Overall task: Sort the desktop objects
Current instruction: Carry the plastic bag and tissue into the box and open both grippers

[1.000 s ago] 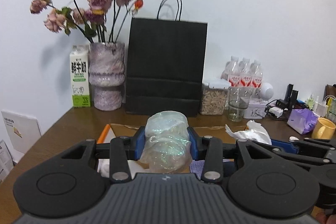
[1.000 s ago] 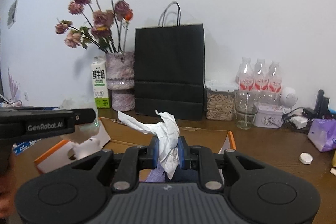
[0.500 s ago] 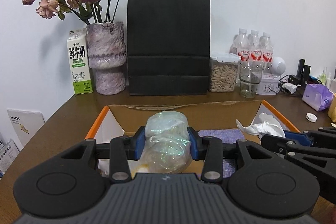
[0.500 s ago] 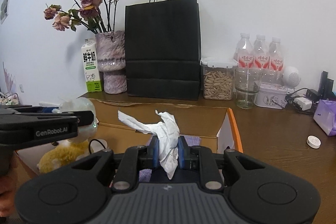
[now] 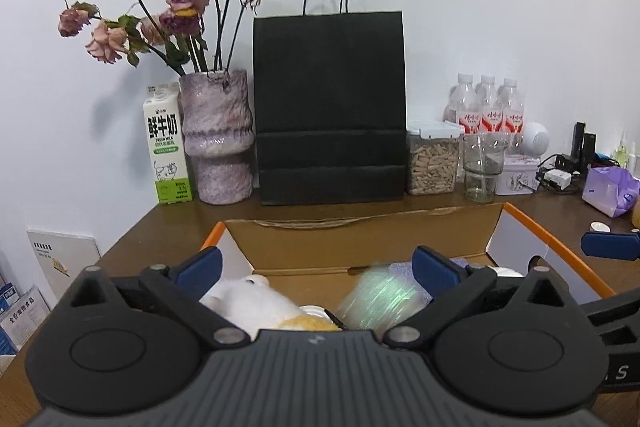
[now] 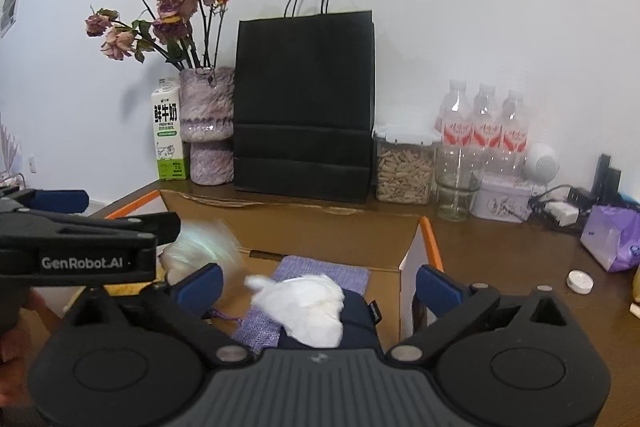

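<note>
Both grippers are over an open cardboard box (image 5: pixel 360 247) with orange edges. My left gripper (image 5: pixel 316 267) is open; a shiny iridescent plastic wrapper (image 5: pixel 376 301) shows blurred below it in the box, also seen in the right wrist view (image 6: pixel 200 247). My right gripper (image 6: pixel 318 285) is open; a crumpled white tissue (image 6: pixel 306 301) lies under it on a dark blue item (image 6: pixel 360 323) and a purple cloth pouch (image 6: pixel 320 273) in the box (image 6: pixel 408 259). A white and yellow plush toy (image 5: pixel 256 301) lies in the box's left part.
Along the wall stand a milk carton (image 5: pixel 166 147), a vase of dried roses (image 5: pixel 218 135), a black paper bag (image 5: pixel 330 107), a snack jar (image 5: pixel 434 159), a glass (image 5: pixel 482 167) and water bottles (image 5: pixel 486 111). A purple tissue pack (image 6: pixel 612 239) and a white cap (image 6: pixel 580 281) lie right of the box.
Both grippers have opened. The plastic wrapper has left the left gripper and the tissue has left the right gripper; both have dropped into the box.
</note>
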Tool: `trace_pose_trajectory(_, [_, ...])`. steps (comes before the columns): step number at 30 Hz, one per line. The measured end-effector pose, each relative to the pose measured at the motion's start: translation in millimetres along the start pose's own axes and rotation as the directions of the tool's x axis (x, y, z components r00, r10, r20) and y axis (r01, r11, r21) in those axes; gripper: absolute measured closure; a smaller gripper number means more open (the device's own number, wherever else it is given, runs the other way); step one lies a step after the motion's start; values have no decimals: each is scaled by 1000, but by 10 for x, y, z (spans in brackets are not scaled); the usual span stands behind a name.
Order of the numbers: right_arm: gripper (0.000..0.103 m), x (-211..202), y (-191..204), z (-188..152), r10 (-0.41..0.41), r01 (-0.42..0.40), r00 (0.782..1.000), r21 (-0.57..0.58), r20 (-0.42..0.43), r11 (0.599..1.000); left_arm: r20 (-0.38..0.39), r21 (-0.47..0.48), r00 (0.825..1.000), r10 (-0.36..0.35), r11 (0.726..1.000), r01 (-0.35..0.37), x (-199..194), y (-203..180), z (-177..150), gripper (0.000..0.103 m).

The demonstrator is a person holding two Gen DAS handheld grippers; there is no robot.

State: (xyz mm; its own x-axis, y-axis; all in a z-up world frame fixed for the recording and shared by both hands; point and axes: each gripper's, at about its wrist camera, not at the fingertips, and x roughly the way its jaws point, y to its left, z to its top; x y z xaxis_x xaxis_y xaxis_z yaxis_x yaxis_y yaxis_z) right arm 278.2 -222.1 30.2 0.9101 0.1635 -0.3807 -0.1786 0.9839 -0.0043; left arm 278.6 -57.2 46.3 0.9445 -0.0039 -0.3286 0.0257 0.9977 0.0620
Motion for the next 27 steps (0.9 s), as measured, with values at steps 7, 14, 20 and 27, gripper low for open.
trace_pose_trajectory(7, [0, -73, 7, 14, -5, 5, 1000, 0, 12, 1000, 16, 1, 1000, 1, 1000, -2, -48, -10, 4, 0])
trace_pose_trajectory(14, [0, -96, 3, 8, -5, 5, 1000, -3, 12, 1000, 15, 6, 1000, 6, 1000, -6, -51, -13, -9, 0])
trace_pose_trajectory(20, [0, -128, 13, 16, -6, 6, 1000, -6, 19, 1000, 15, 7, 1000, 8, 1000, -8, -87, -9, 14, 0])
trace_pose_trajectory(27, [0, -269, 58, 96, 17, -16, 999, -21, 30, 1000, 31, -3, 1000, 5, 1000, -5, -211, 32, 129, 0])
